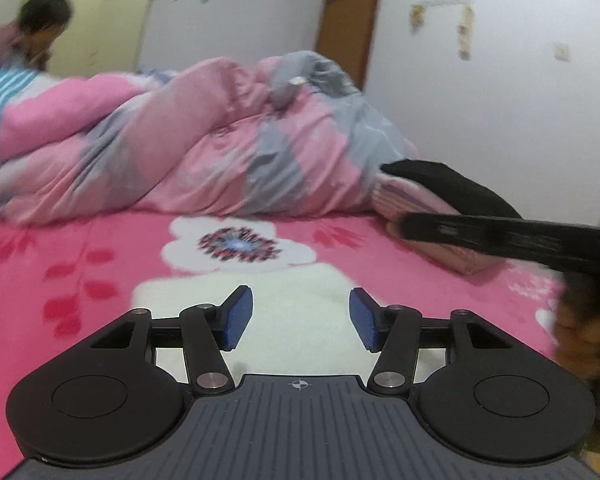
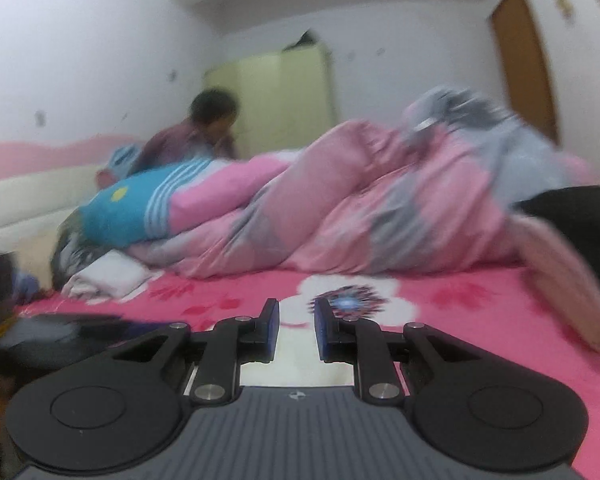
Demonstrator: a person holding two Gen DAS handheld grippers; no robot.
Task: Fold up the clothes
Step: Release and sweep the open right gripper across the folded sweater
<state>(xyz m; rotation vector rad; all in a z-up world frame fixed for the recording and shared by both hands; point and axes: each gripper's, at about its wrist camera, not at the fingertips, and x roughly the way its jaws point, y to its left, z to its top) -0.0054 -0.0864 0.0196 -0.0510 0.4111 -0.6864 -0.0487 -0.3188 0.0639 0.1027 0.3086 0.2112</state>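
No brand or writing is readable anywhere. Taking the bunched pink-and-grey quilt (image 1: pixel 204 132) as your landmark and reading left to right: a person (image 1: pixel 40 28) bends behind its left end. In front of its middle, over the pink flowered bed cover (image 1: pixel 80 264), your left tool (image 1: pixel 301 318) stands wide with nothing between its blue pads. Your right tool (image 2: pixel 297 330) stands narrow, also empty. At the quilt's right end lie the folded clothes (image 1: pixel 440 236), a black piece on a pale pink one, well ahead of both tools.

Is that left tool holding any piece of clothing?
No, the left tool is open, with only the pink bedspread visible between its blue pads.
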